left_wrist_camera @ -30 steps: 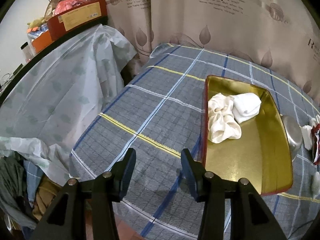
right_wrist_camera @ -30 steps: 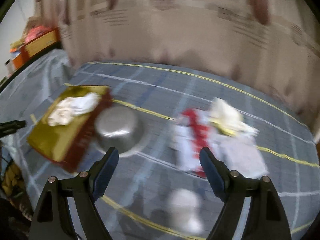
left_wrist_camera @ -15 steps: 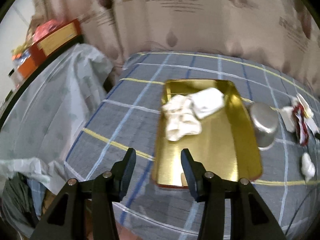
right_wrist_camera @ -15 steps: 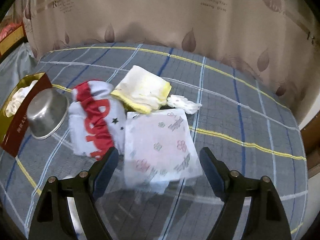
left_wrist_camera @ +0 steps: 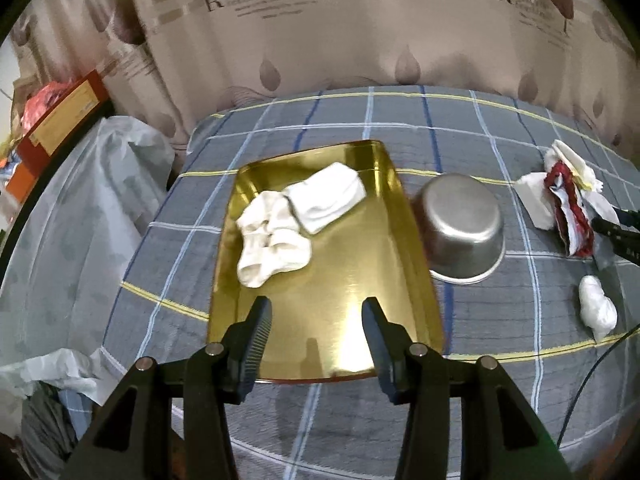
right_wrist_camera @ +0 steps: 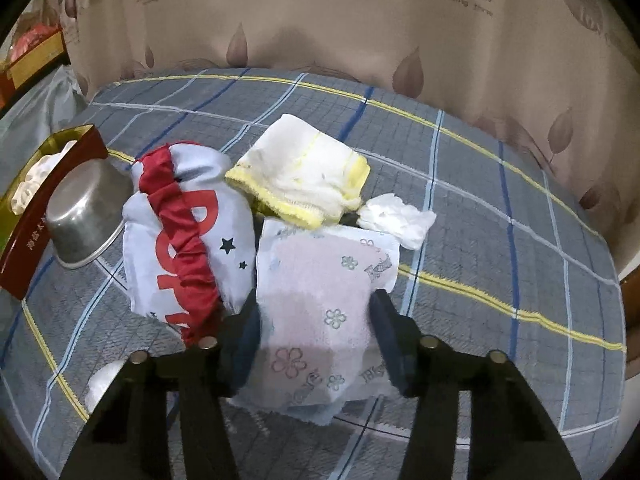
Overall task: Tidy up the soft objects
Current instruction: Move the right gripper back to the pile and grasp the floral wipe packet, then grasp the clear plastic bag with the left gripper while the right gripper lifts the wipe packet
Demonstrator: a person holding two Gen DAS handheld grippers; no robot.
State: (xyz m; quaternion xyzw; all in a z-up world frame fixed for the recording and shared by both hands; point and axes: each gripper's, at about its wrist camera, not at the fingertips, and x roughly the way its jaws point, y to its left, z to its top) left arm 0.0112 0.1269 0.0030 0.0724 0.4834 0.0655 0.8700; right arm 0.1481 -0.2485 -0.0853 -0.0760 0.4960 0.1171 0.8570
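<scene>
Left gripper (left_wrist_camera: 316,320): fingers spread, holding nothing, hovering over the near end of the gold tray (left_wrist_camera: 340,292).
Gold tray: on the plaid tablecloth (left_wrist_camera: 460,128); contains a cream sock bundle (left_wrist_camera: 270,240) and a white folded sock (left_wrist_camera: 328,196), touching each other, toward the far left of the tray.
Steel bowl (left_wrist_camera: 460,228): upside down, just beside the tray's right edge.
Right gripper (right_wrist_camera: 316,320): fingers spread on either side of the floral pink cloth (right_wrist_camera: 320,300), pads close to its edges; contact cannot be told.
Floral pink cloth: flat on the tablecloth, near edge between the fingers.
Red-and-blue garment (right_wrist_camera: 188,232): just left of the pink cloth, touching it.
Yellow-trimmed white cloth (right_wrist_camera: 304,176): behind the pink cloth, overlapping its far edge.
Crumpled white tissue (right_wrist_camera: 396,216): at the pink cloth's far right corner.
White sock ball (left_wrist_camera: 596,308): alone, near the table's right edge.
Curtain (left_wrist_camera: 360,28): leaf-printed, behind the table.
</scene>
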